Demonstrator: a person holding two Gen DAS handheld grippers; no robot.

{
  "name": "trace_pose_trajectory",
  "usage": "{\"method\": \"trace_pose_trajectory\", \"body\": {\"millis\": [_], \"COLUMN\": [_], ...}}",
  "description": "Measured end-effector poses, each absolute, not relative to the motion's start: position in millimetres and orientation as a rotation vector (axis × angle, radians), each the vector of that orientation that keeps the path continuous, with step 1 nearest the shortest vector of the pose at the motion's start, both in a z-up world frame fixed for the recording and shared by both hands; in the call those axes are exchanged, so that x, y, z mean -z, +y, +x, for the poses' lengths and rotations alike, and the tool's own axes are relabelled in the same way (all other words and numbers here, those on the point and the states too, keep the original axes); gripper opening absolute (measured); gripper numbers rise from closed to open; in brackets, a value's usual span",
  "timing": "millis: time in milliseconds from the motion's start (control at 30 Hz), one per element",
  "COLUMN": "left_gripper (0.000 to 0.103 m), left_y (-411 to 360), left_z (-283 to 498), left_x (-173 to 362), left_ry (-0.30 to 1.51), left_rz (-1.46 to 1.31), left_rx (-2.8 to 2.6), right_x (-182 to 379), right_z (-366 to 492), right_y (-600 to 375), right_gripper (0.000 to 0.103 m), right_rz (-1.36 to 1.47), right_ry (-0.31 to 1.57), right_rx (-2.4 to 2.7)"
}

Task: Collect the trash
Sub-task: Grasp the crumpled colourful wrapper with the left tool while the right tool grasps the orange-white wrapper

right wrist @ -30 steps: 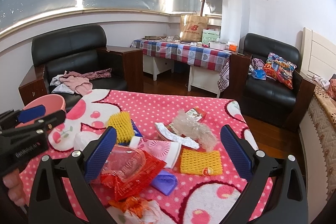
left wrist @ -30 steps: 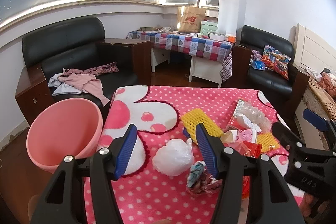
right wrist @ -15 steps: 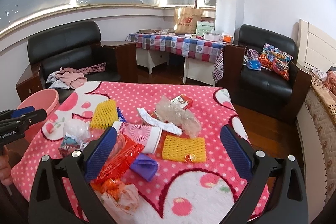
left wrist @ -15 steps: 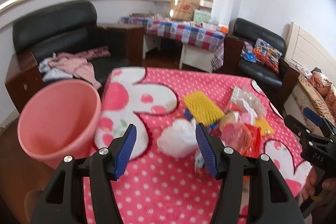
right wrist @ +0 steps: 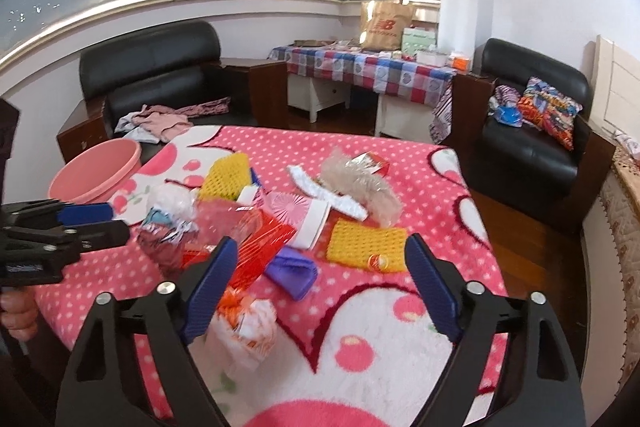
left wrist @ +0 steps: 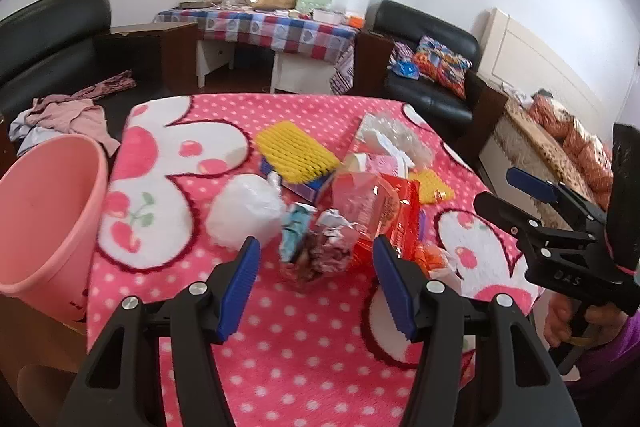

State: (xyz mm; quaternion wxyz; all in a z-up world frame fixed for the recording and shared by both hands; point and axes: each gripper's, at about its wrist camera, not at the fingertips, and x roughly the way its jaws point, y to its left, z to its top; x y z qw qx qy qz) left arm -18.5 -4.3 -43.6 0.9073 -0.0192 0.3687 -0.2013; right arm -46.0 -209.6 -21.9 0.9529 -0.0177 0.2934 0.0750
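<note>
Crumpled wrapper trash (left wrist: 320, 247) heaped on pink dotted blanket (left wrist: 304, 355), left fingers (left wrist: 236, 283) apart, right fingers (right wrist: 430, 281) closing, empty

Paper bag (right wrist: 382, 25): red New Balance "NB" logo — the wordmark beneath is blurred.
Right gripper (left wrist: 532, 195): body lettered "DAS".
Trash wrappers: print too blurred to read.

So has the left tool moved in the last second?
Yes. The left tool has dipped toward the table; the sofa sits higher in view.
</note>
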Motion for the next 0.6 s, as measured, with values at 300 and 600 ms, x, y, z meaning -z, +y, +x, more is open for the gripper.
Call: {"method": "trace_pose_trajectory", "body": {"millis": [300, 600], "left_gripper": [0.029, 0.015], "left_y": [-23, -21], "left_z": [-17, -14], "left_x": [50, 56], "left_ry": [0.773, 0.787], "left_rz": [0.023, 0.02], "left_rx": [0.445, 0.434], "right_x": [28, 40], "right_z": [-54, -66], "right_y": [-220, -201], "right_gripper": [0.072, 0.059], "right_rz": [0.049, 0.011], "right_ry": [0.665, 0.743], "right_rx": [-0.231, -0.34]}}
